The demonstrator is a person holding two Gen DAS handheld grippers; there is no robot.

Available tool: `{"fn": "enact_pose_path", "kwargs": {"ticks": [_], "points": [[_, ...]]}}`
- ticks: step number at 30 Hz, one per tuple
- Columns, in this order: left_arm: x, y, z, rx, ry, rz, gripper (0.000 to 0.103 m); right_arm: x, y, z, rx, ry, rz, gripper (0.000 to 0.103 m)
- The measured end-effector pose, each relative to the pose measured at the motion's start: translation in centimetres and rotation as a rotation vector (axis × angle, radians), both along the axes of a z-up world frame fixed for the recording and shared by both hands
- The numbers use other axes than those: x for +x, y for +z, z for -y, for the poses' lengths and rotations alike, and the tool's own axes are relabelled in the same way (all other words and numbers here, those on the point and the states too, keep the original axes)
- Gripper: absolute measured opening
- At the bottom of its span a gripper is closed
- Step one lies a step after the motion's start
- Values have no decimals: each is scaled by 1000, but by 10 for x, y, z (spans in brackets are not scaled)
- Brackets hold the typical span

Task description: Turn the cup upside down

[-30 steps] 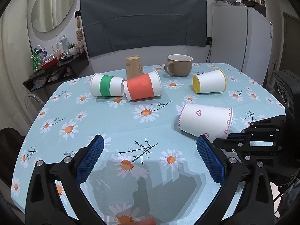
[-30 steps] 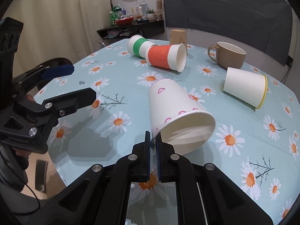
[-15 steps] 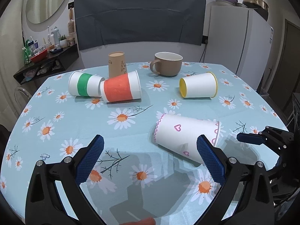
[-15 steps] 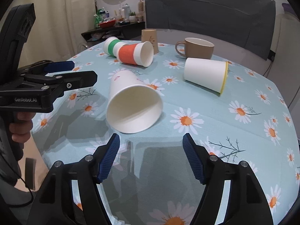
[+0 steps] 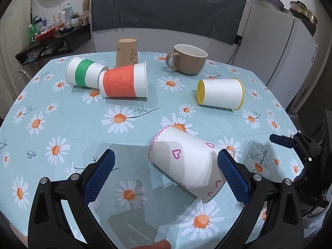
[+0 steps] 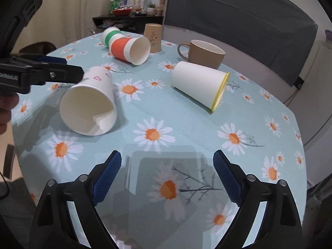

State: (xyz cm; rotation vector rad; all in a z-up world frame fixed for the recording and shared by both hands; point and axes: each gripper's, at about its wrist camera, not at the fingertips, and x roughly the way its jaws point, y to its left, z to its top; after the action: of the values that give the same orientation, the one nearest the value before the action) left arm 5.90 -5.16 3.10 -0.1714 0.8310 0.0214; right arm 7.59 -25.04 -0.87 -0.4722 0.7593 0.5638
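A white paper cup with pink hearts (image 5: 184,161) lies on its side on the daisy tablecloth, mouth toward the right gripper; it also shows in the right wrist view (image 6: 89,105). My left gripper (image 5: 166,176) is open, its jaws wide apart on either side of the cup, close to it without closing on it. My right gripper (image 6: 166,176) is open and empty, back from the cup, over the table's near edge. The left gripper's fingers (image 6: 60,73) show above the cup in the right wrist view.
Lying on their sides are a green-banded cup (image 5: 85,73), an orange-banded cup (image 5: 124,81) and a yellow-rimmed cup (image 5: 221,93). A brown paper cup (image 5: 126,50) stands inverted and a brown mug (image 5: 188,61) stands upright at the back. A fridge (image 5: 278,47) is at right.
My right gripper let go of the heart cup's rim, opened and drew back. The cup dropped onto its side. My left gripper moved in around the cup.
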Motion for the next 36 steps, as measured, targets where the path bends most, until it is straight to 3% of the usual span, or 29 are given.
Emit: {"fn": "enact_pose_path", "kwargs": {"ticks": [5,13,17,24,28,36], "points": [[6,1,10,-53,38,-55,97,42,-1,7,-87,53,-50,86],[26,-8,21,-201,107,-190,97,63,-1,2,-36,193,-138,86],[33,-20,25,-318,115,-276,97,65,-2,2,-21,220,-152,86],[41,-44,34,-428,98,-368,93,63,0,11,5,214,-149,86],[38,-39,34,-388,87,-342,73,58,0,13,10,211,-147,86],[25,-19,28,-181,52,-188,69,45,-4,8,22,196,-153,86]]}}
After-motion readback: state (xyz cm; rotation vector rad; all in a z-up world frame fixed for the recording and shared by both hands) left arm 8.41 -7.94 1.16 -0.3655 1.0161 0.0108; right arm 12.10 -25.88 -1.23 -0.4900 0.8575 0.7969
